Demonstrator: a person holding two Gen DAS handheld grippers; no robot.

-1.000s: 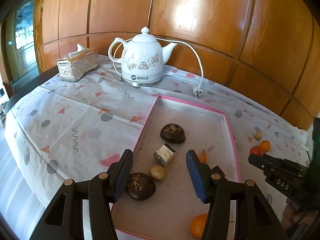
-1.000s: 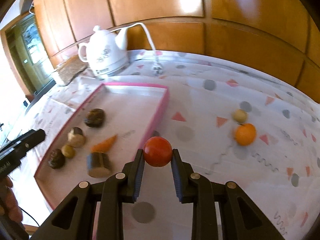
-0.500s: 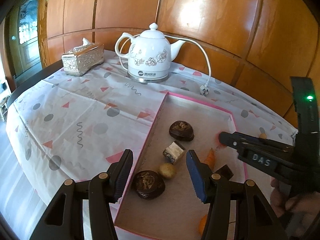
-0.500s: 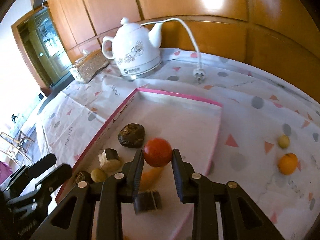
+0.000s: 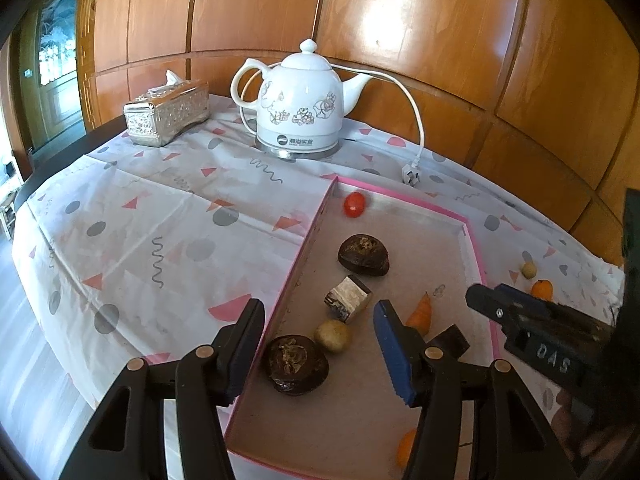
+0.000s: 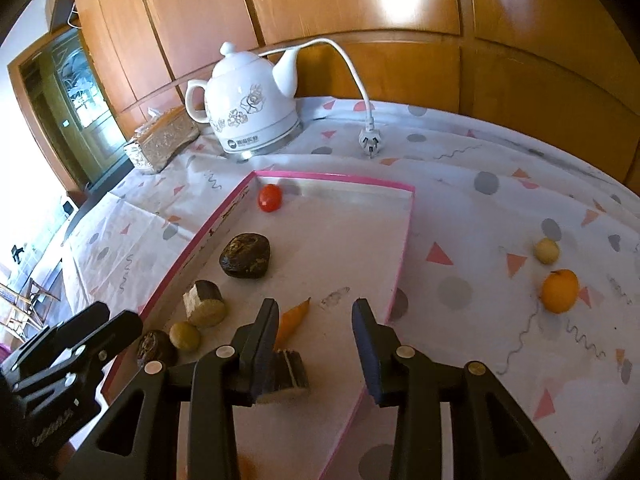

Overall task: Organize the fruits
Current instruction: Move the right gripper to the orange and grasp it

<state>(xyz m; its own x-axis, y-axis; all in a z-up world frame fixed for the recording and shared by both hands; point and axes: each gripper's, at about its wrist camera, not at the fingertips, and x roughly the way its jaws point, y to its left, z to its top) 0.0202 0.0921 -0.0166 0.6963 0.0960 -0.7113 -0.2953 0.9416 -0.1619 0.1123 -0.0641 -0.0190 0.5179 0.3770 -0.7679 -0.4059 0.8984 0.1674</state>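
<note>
A pink-rimmed tray (image 5: pixel 476 240) (image 6: pixel 404 240) holds a red tomato (image 5: pixel 354 204) (image 6: pixel 269 197) in its far left corner, two dark brown fruits (image 5: pixel 363 255) (image 5: pixel 295 364), a small yellow fruit (image 5: pixel 333 336), a carrot piece (image 5: pixel 421 314) and a cut brown chunk (image 5: pixel 347 298). An orange (image 6: pixel 560 290) and a pale small fruit (image 6: pixel 547 251) lie on the cloth to the right of the tray. My left gripper (image 5: pixel 316 344) is open over the tray's near left part. My right gripper (image 6: pixel 314 344) is open and empty over the tray's near right part.
A white kettle (image 5: pixel 300 112) with its cord and plug (image 6: pixel 370 144) stands behind the tray. A silver tissue box (image 5: pixel 166 116) sits at the far left. Another orange (image 5: pixel 406 446) lies at the tray's near edge. A wood-panelled wall runs behind the table.
My right gripper has opened and let the tomato go. The tomato now lies in the tray's far left corner. The right gripper has drawn back toward the near right.
</note>
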